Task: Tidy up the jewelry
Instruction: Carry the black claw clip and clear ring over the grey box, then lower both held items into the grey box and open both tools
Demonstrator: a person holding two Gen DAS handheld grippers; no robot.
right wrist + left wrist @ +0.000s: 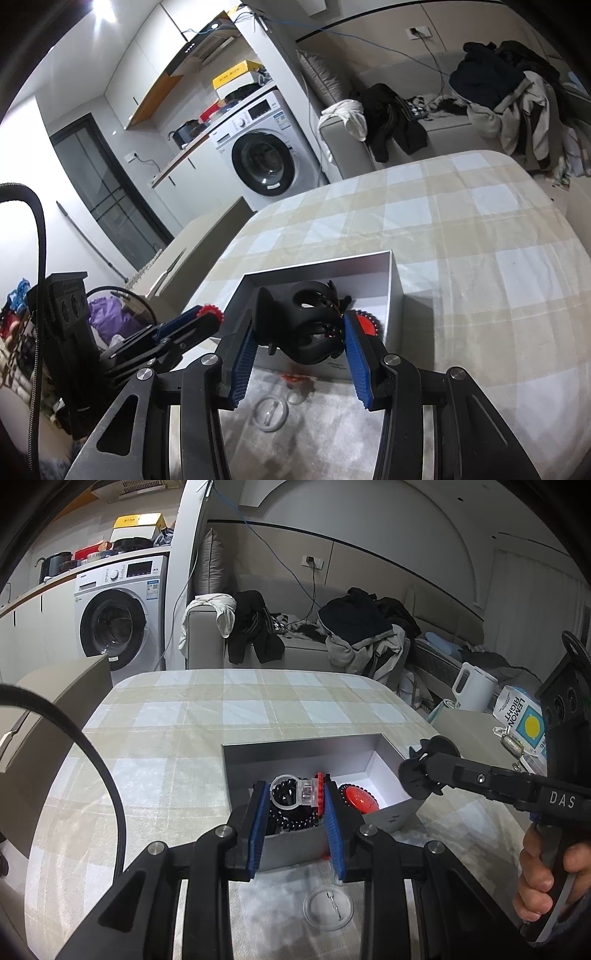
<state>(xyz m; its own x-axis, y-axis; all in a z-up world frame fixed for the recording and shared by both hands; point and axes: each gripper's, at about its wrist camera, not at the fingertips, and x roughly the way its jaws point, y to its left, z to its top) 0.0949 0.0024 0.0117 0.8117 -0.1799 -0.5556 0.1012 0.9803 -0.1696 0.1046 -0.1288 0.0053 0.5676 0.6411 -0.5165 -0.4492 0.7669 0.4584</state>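
An open grey box (295, 746) with a white inside stands on the checked tablecloth. It holds black bead strands (291, 821) and a red round piece (360, 799). My left gripper (295, 790) is shut on a clear and red hair clip (299, 794), over the box's near part. My right gripper (303, 325) is shut on a black claw clip (314, 321), over the box (317, 264) near its front wall. From the left wrist view the right gripper (419, 775) hangs at the box's right corner. A clear ring-shaped piece (272, 408) and a small red-topped item (293, 380) lie on the cloth before the box.
A person's hand (543, 875) grips the right tool's handle. Beyond the table are a sofa (295, 653) heaped with clothes and a washing machine (118, 616). A chair back (62, 686) stands at the table's left. A white kettle (474, 686) and a lemon-print carton (524, 720) sit to the right.
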